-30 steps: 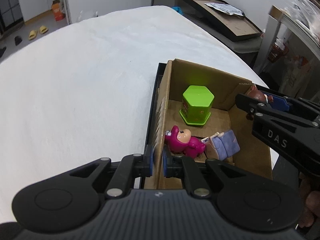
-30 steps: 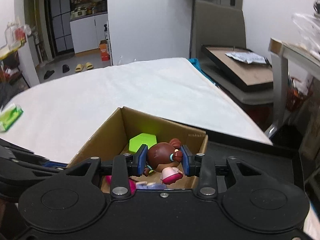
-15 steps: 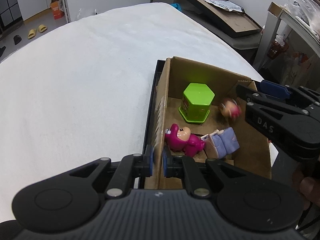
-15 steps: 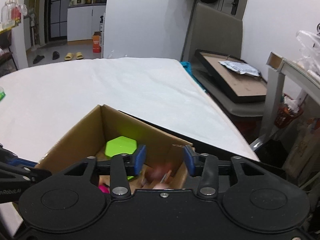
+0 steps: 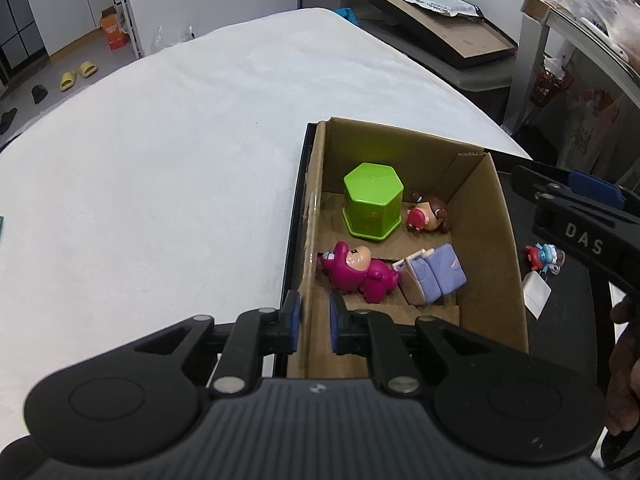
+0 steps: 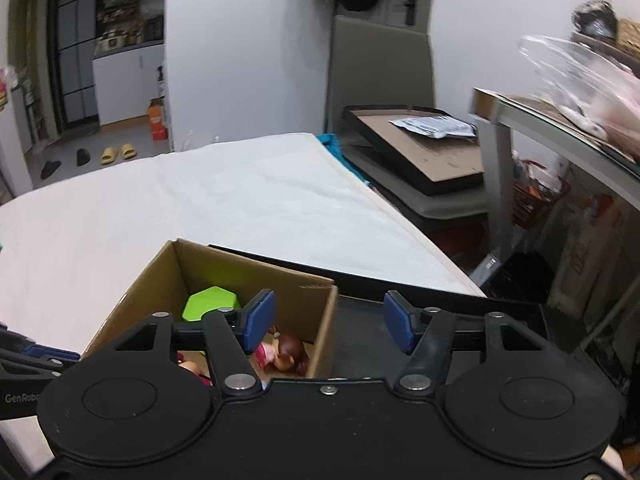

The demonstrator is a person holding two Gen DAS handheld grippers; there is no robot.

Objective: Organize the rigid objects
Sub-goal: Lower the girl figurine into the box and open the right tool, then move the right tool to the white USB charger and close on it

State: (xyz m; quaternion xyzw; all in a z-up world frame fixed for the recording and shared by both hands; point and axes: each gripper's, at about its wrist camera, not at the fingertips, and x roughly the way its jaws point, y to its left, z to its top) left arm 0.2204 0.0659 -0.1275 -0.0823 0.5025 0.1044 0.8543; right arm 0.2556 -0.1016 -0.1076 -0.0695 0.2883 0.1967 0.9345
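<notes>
Box (image 5: pixel 490 240): plain brown cardboard, matt, raw corrugated edges. Green hexagonal pot (image 5: pixel 372 200): smooth plastic, slight sheen. Pink figure (image 5: pixel 356 272) and brown-haired doll (image 5: pixel 426 214): glossy moulded plastic. Lilac toy (image 5: pixel 436 274): smooth, satin plastic. Table cover (image 5: pixel 180 160): white cloth, soft, faintly nubbly. Tray (image 5: pixel 568 320) under the box: black, matt. My left gripper (image 5: pixel 314 322): matt black plastic, ribbed housing, blue pads (image 5: pixel 295 320), bright metal screws.

Black tongs (image 6: pixel 328 322), blue pads (image 6: pixel 258 318), silver screws, "DAS" lettering
</notes>
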